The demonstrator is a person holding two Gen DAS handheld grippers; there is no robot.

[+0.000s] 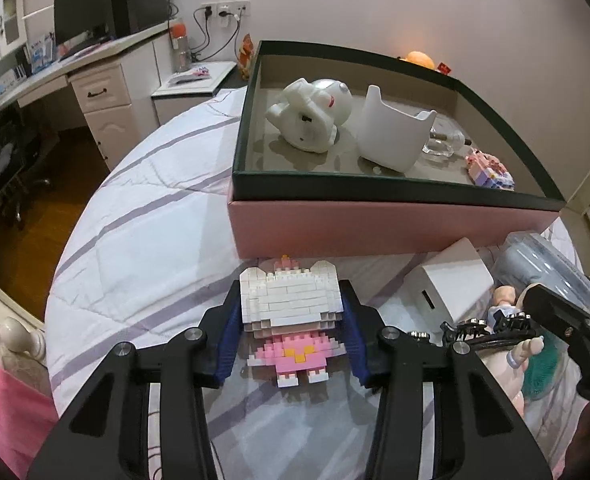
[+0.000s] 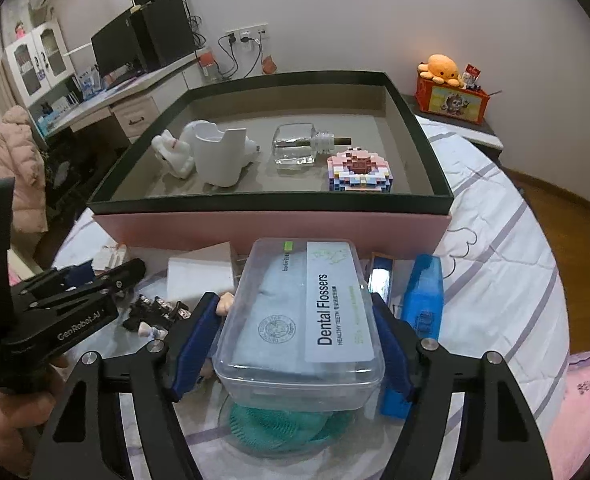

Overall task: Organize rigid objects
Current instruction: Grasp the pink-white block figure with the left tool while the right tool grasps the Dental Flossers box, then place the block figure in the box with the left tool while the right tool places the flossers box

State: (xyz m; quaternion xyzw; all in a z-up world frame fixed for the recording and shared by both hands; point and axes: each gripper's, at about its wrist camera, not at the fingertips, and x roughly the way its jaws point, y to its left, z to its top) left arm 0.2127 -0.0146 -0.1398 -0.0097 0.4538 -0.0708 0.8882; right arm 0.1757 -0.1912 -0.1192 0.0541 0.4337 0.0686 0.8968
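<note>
Left wrist view shows the left gripper (image 1: 291, 334) clamping a light, breakable brick figure (image 1: 291, 312) by its head on the bed (image 1: 135, 216), near the box (image 1: 375, 220); right gripper (image 2: 295, 344) squeezes a slick flosser case (image 2: 299, 320).

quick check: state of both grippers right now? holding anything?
Left gripper: fingers closed on the block figure lying on the bed.
Right gripper: fingers closed on the clear Dental Flossers box.
</note>
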